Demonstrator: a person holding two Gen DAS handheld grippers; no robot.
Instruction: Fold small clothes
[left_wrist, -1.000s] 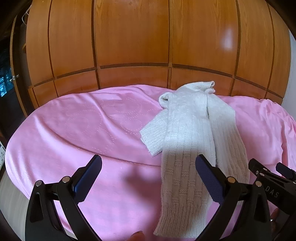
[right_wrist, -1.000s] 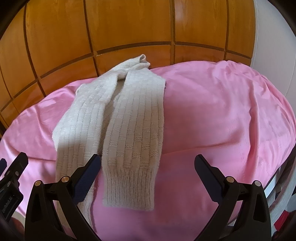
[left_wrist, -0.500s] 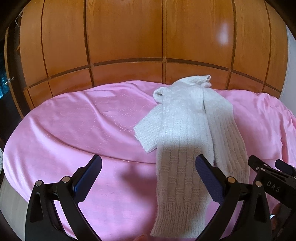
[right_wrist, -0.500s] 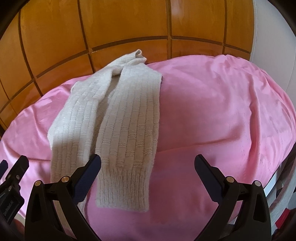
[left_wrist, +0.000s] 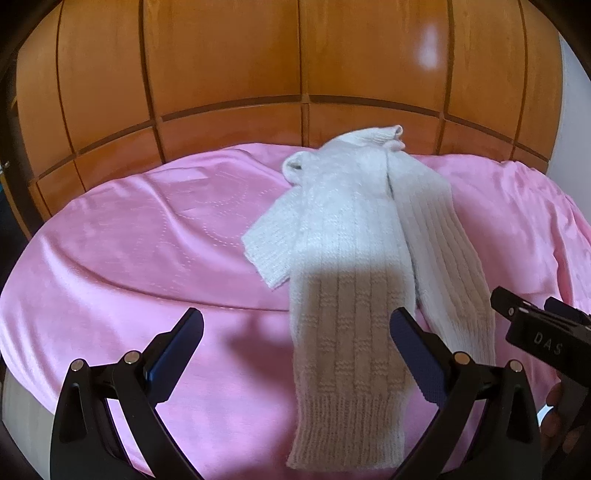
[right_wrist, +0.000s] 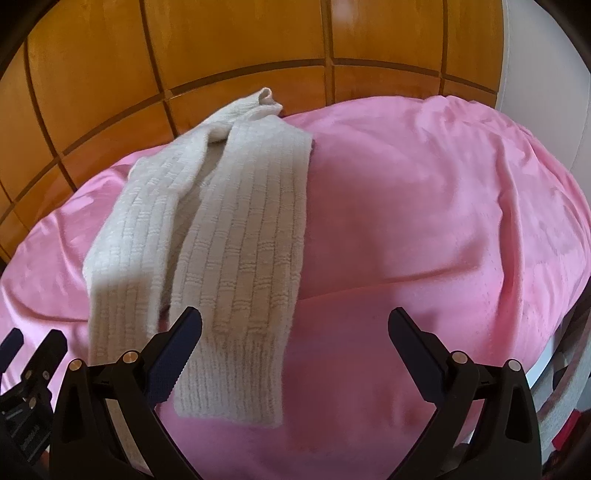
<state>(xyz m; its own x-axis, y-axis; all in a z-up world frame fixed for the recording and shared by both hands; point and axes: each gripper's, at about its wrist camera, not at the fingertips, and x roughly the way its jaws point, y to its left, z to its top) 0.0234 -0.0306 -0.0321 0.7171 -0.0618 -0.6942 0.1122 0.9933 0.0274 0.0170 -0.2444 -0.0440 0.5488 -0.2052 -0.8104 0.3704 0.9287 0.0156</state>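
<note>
We have moved both tools a little closer to the knitted garment over the last second: in both wrist views it now reaches lower in the picture, and its ribbed near hems sit closer to the fingers than they did.

The cream knitted garment (left_wrist: 354, 280) lies flat on the pink bed cover (left_wrist: 147, 236), with two long knitted lengths running from the far end at 12 o'clock, by the wooden panelled headboard (left_wrist: 221, 66), down towards us at 6 o'clock. A shorter flap sticks out at 9 o'clock from the left length.

Our left tool (left_wrist: 295, 354) is released, jaws spread wide, and the near hem of the left length lies between and just below its fingers. Our right tool (right_wrist: 295, 354) is likewise released and grasps nothing; the near hem of the right length lies by its left finger, at about 8 o'clock in that view. In the left view the right tool shows at 3 o'clock beside the garment.

We judge that nothing is folded yet and that the approach is nearly finished. Next we would clench each tool on a near hem and carry both towards 12 o'clock.
</note>
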